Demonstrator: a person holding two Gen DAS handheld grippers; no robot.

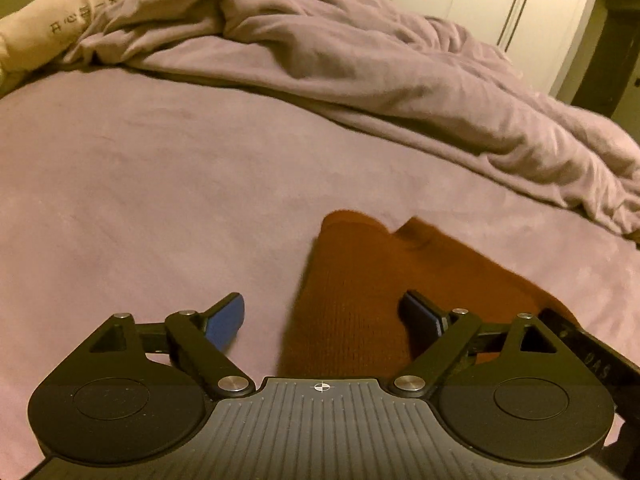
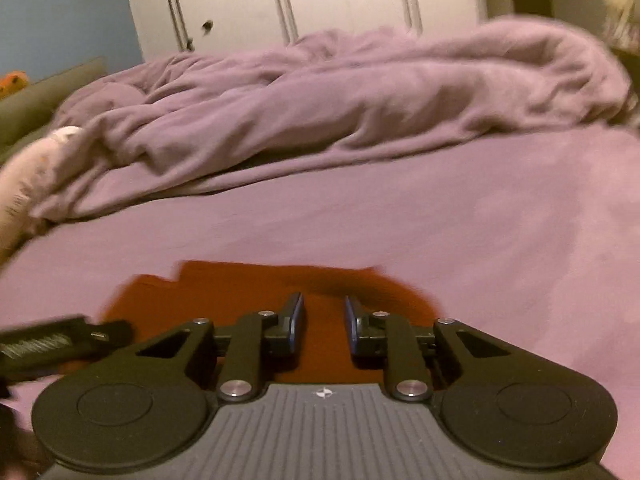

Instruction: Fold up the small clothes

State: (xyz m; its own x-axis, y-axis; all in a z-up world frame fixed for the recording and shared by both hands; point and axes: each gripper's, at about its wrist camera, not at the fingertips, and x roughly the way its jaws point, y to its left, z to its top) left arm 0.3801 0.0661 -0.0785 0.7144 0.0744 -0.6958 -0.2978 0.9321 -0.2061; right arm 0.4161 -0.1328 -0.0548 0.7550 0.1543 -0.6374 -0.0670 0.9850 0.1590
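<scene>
A rust-brown knit garment lies flat on the mauve bed sheet. My left gripper stands wide open low over the garment's left edge. One blue pad is over bare sheet and the other over the cloth, with nothing pinched. In the right wrist view the same garment lies under my right gripper. Its jaws are drawn close together, and red cloth fills the narrow gap between the pads. The left gripper's body shows at the left edge there.
A crumpled mauve duvet is heaped across the far side of the bed. A cream plush toy with printed characters lies at the far left. White wardrobe doors stand behind the bed.
</scene>
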